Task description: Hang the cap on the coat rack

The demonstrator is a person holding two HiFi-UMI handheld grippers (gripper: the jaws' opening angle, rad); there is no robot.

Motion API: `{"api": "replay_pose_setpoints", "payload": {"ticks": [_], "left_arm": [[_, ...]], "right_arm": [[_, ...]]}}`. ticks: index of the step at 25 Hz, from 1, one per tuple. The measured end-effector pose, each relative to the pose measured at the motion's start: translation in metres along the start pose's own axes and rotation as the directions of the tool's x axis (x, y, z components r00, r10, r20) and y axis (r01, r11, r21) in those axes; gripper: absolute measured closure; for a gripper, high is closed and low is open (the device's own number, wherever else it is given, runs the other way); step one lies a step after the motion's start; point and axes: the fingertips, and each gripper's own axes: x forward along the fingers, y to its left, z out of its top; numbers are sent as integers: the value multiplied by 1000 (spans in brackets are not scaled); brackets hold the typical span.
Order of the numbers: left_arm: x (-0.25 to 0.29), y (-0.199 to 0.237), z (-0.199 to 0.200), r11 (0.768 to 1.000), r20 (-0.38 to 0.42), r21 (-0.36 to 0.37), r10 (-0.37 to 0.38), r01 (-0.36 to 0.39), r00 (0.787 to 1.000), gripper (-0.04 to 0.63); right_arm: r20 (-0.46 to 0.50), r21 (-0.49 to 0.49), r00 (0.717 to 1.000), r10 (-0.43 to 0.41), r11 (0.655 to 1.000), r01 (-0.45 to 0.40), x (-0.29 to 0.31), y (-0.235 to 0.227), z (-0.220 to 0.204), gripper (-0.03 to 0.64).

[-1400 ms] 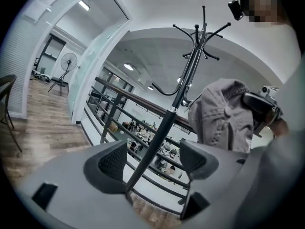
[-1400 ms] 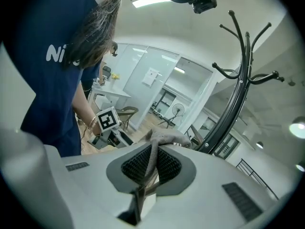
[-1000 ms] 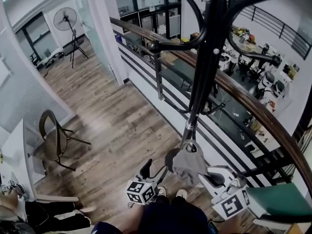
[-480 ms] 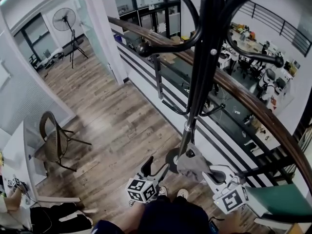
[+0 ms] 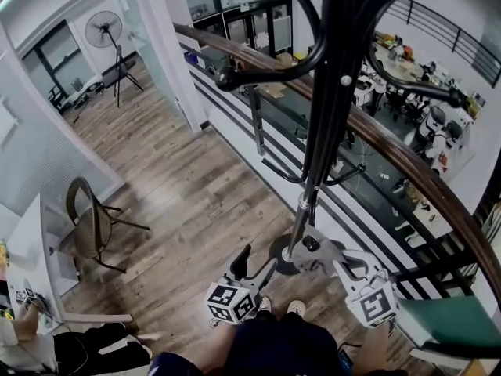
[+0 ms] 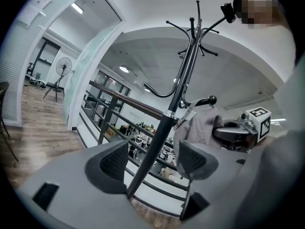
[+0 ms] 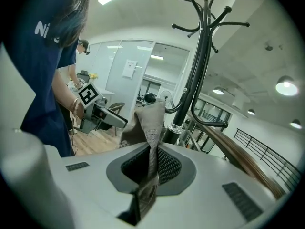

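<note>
You are standing on a wooden plank floor [image 5: 196, 202] that is filling the left and middle of the head view, with your shoes [image 5: 293, 309] showing at bottom centre. The coat rack [image 5: 319, 147] is standing on it by its round dark base just above your shoes. A brown chair [image 5: 88, 224] is sitting at the left, and a pedestal fan [image 5: 105, 31] is standing at the upper left.

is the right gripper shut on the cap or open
Shut on the cap: the right gripper pinches its grey fabric tight between both pads.
</note>
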Motion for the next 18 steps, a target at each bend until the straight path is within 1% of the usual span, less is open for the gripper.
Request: {"api": "replay_pose_setpoints", "payload": {"ticks": [5, 10, 13, 16, 18], "left_arm": [[2, -4, 5, 1000, 13, 16, -12, 11, 1000, 265], [4, -10, 6, 1000, 14, 24, -20, 20, 1000, 267], [4, -11, 5, 999, 9, 28, -20, 20, 1000, 266], [5, -11, 4, 999, 6, 30, -20, 20, 1000, 265], [6, -11, 3, 999, 2, 33, -19, 19, 1000, 266]], "right_arm": [[34, 32, 999, -9, 999, 8, 15, -10, -2, 591], [61, 66, 998, 0, 998, -4, 30, -19, -7, 591], [76, 82, 997, 16, 996, -22, 40, -25, -11, 591], [101, 129, 994, 42, 990, -55, 50, -32, -17, 591], [106, 154, 994, 40, 986, -56, 55, -40, -23, 591]]}}
